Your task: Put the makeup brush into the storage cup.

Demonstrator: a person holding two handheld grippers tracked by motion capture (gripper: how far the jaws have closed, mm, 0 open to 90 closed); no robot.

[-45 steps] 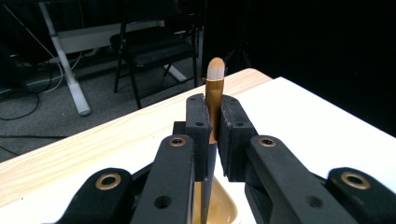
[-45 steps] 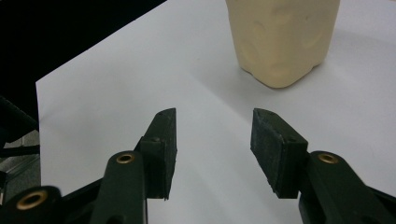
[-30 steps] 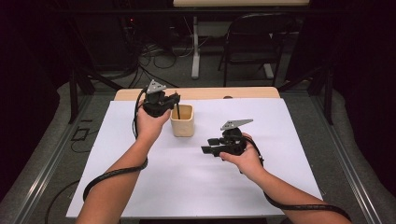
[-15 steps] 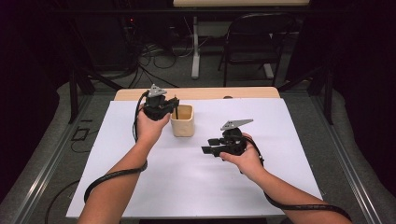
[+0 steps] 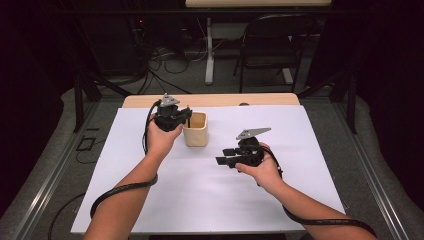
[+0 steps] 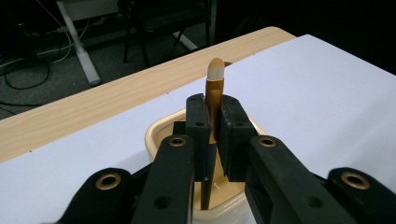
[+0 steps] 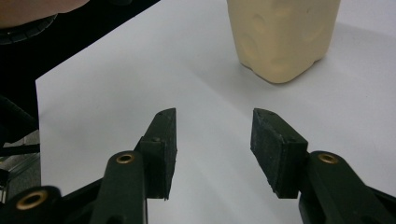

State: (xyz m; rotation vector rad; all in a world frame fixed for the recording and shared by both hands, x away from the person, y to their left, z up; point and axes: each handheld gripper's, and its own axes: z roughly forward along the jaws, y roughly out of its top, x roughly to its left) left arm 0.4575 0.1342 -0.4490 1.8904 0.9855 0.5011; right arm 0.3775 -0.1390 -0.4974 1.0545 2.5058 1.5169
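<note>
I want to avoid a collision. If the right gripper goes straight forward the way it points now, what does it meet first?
The right gripper, jaws open, points over bare white sheet. Straight on, the cream cup is probably first, slightly off the line; depth is unclear.

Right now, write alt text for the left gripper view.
The left gripper is shut on a gold-handled brush with a pale tip, held upright over a cream plastic cup. The cup stands on a white sheet covering a wooden table.

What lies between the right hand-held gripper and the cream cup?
Nothing: bare white table cover separates the right hand-held gripper from the cream cup, per the right gripper view.
</note>
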